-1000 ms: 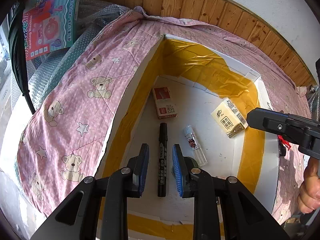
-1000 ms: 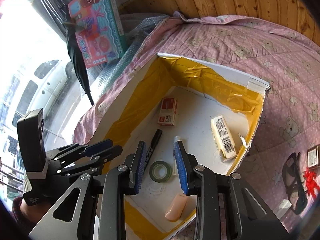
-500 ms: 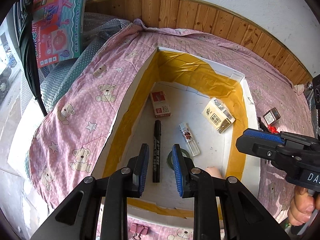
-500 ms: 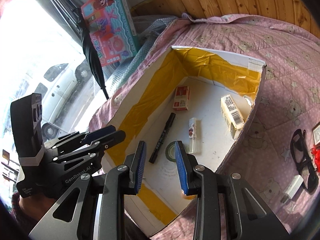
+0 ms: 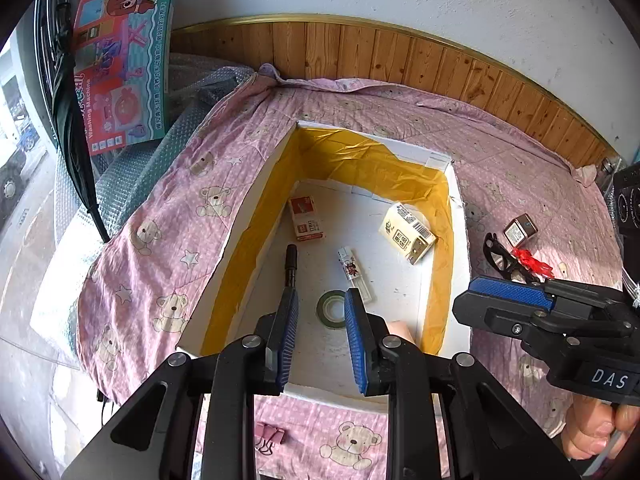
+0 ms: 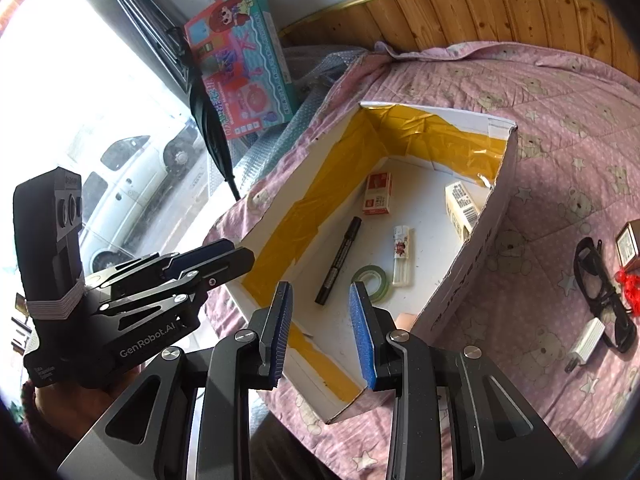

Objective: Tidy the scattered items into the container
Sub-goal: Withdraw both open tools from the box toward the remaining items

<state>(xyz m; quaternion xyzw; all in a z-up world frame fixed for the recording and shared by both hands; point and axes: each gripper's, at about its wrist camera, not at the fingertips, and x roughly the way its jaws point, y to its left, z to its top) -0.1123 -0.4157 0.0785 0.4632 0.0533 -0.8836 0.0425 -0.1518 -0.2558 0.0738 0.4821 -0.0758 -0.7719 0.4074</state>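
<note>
A white box (image 5: 458,216) lined with yellow tape lies on the pink bear-print bedspread (image 5: 168,216). It holds a red-and-white packet (image 5: 306,218), a black marker (image 5: 289,264), a lighter (image 5: 354,274), a green tape roll (image 5: 331,307), a tissue pack (image 5: 408,232) and a peach-coloured item (image 5: 400,330). My left gripper (image 5: 321,296) hangs open and empty over the box's near end. My right gripper (image 6: 320,286) is also open and empty beside it. Outside the box lie black glasses (image 6: 600,280), a white charger (image 6: 584,340), a small brown box (image 6: 630,244), a red trinket (image 6: 628,284) and a pink binder clip (image 5: 270,436).
A toy carton (image 5: 120,80) and a folded black umbrella (image 5: 70,120) lean at the far left by bubble wrap (image 5: 132,176). Wood panelling (image 5: 400,60) runs behind the bed. A window with a parked car (image 6: 132,184) shows at the left. A hand (image 5: 596,432) holds the right gripper.
Both grippers have drawn back and up from the box, so more bedspread and the loose items outside now show. Neither has taken hold of anything.
</note>
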